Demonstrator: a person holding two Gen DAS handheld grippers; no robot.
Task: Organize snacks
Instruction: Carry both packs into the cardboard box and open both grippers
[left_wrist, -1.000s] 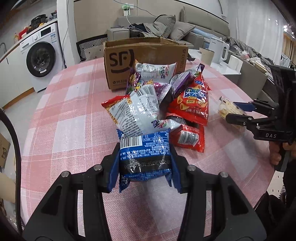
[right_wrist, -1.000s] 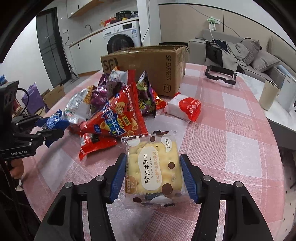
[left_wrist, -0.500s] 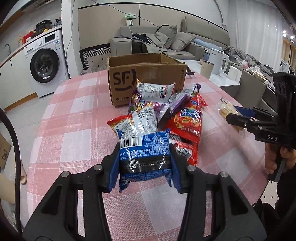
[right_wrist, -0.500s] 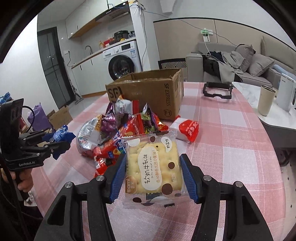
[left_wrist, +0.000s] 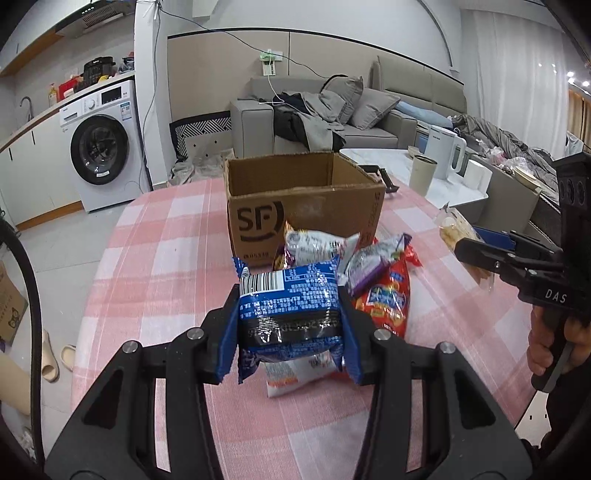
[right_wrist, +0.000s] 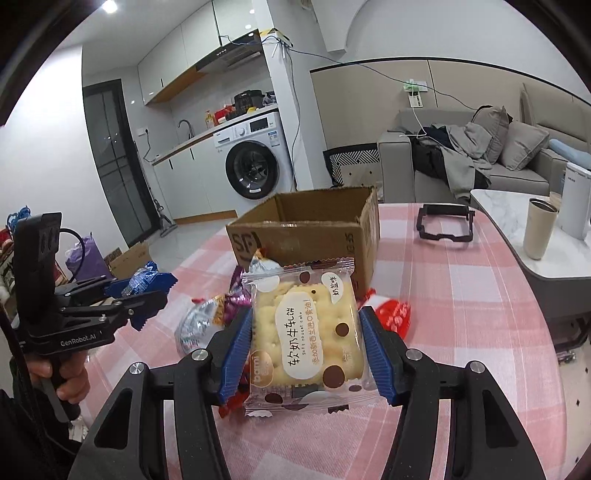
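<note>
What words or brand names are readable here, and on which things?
"SF": brown cardboard box.
"DAS": right gripper body.
"GenRobot.AI": left gripper body.
"bami", "Soft nougat cake", Chinese characters: clear cracker packet.
Blue snack packet: print and barcode too small.
Red chip bag: blurred.

Two snack packs off the table, rest piled in front of the box.

I see the blue snack pack (left_wrist: 290, 312) barcode-up, pinched at both sides, lifted over the near end of the pile. The clear-wrapped nougat cracker pack (right_wrist: 308, 338) is pinched likewise, label up, nearly level. Loose snacks pile (left_wrist: 369, 280), red, purple and silver bags, lies on the pink check table just near of the open cardboard box (left_wrist: 306, 201), which stands upright, flaps open; one red-white pack (right_wrist: 393, 315) sits apart, right of the pile.
</note>
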